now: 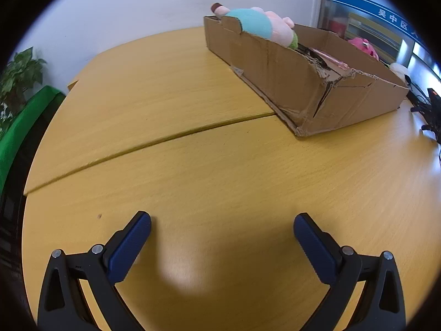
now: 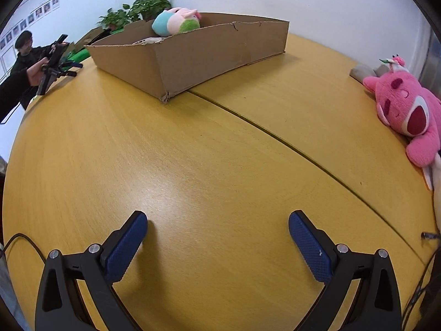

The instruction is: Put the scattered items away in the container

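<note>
A shallow cardboard box sits on the tabletop at 12 o'clock in the right wrist view, its near corner torn. A pastel plush in teal, pink and green lies inside, leaning on the far wall and poking above the rim. A pink bear lies on the table at 3 o'clock, well apart from the box.

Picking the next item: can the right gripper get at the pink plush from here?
Probably yes: the right gripper is open and empty, and only bare table lies between it and the pink plush, off to its right.
</note>
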`<state>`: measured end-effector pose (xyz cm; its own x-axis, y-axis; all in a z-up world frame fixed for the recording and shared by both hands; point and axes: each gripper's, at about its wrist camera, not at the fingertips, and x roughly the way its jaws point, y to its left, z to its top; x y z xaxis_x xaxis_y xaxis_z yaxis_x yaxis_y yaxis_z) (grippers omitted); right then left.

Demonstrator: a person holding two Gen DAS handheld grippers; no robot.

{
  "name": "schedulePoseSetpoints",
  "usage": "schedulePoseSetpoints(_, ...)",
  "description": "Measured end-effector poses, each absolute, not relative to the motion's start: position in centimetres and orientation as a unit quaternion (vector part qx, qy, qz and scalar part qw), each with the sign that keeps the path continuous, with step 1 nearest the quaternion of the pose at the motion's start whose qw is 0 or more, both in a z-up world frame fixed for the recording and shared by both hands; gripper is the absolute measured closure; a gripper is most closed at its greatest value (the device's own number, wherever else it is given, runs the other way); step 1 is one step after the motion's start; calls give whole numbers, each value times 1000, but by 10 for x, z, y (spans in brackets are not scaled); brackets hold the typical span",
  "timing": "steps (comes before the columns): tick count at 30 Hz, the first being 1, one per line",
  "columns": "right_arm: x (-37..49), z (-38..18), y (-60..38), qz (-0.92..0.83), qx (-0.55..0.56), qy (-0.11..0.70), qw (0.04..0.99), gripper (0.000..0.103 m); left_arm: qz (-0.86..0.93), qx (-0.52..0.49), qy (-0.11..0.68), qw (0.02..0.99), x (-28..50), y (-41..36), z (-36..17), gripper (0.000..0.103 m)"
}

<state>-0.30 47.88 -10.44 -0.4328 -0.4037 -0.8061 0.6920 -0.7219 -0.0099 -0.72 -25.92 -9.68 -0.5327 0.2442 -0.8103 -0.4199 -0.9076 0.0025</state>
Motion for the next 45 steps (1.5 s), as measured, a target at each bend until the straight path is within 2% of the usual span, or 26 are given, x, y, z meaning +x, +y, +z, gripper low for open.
schedulePoseSetpoints(4,-9,-104,479,-826,416,176,336,0,865,-441,109,213,-19,-256,-98,0)
schedulePoseSetpoints(45,-10,-105,479,-827,416,176,336,0,866,-440,108,210,-26,-254,-101,0)
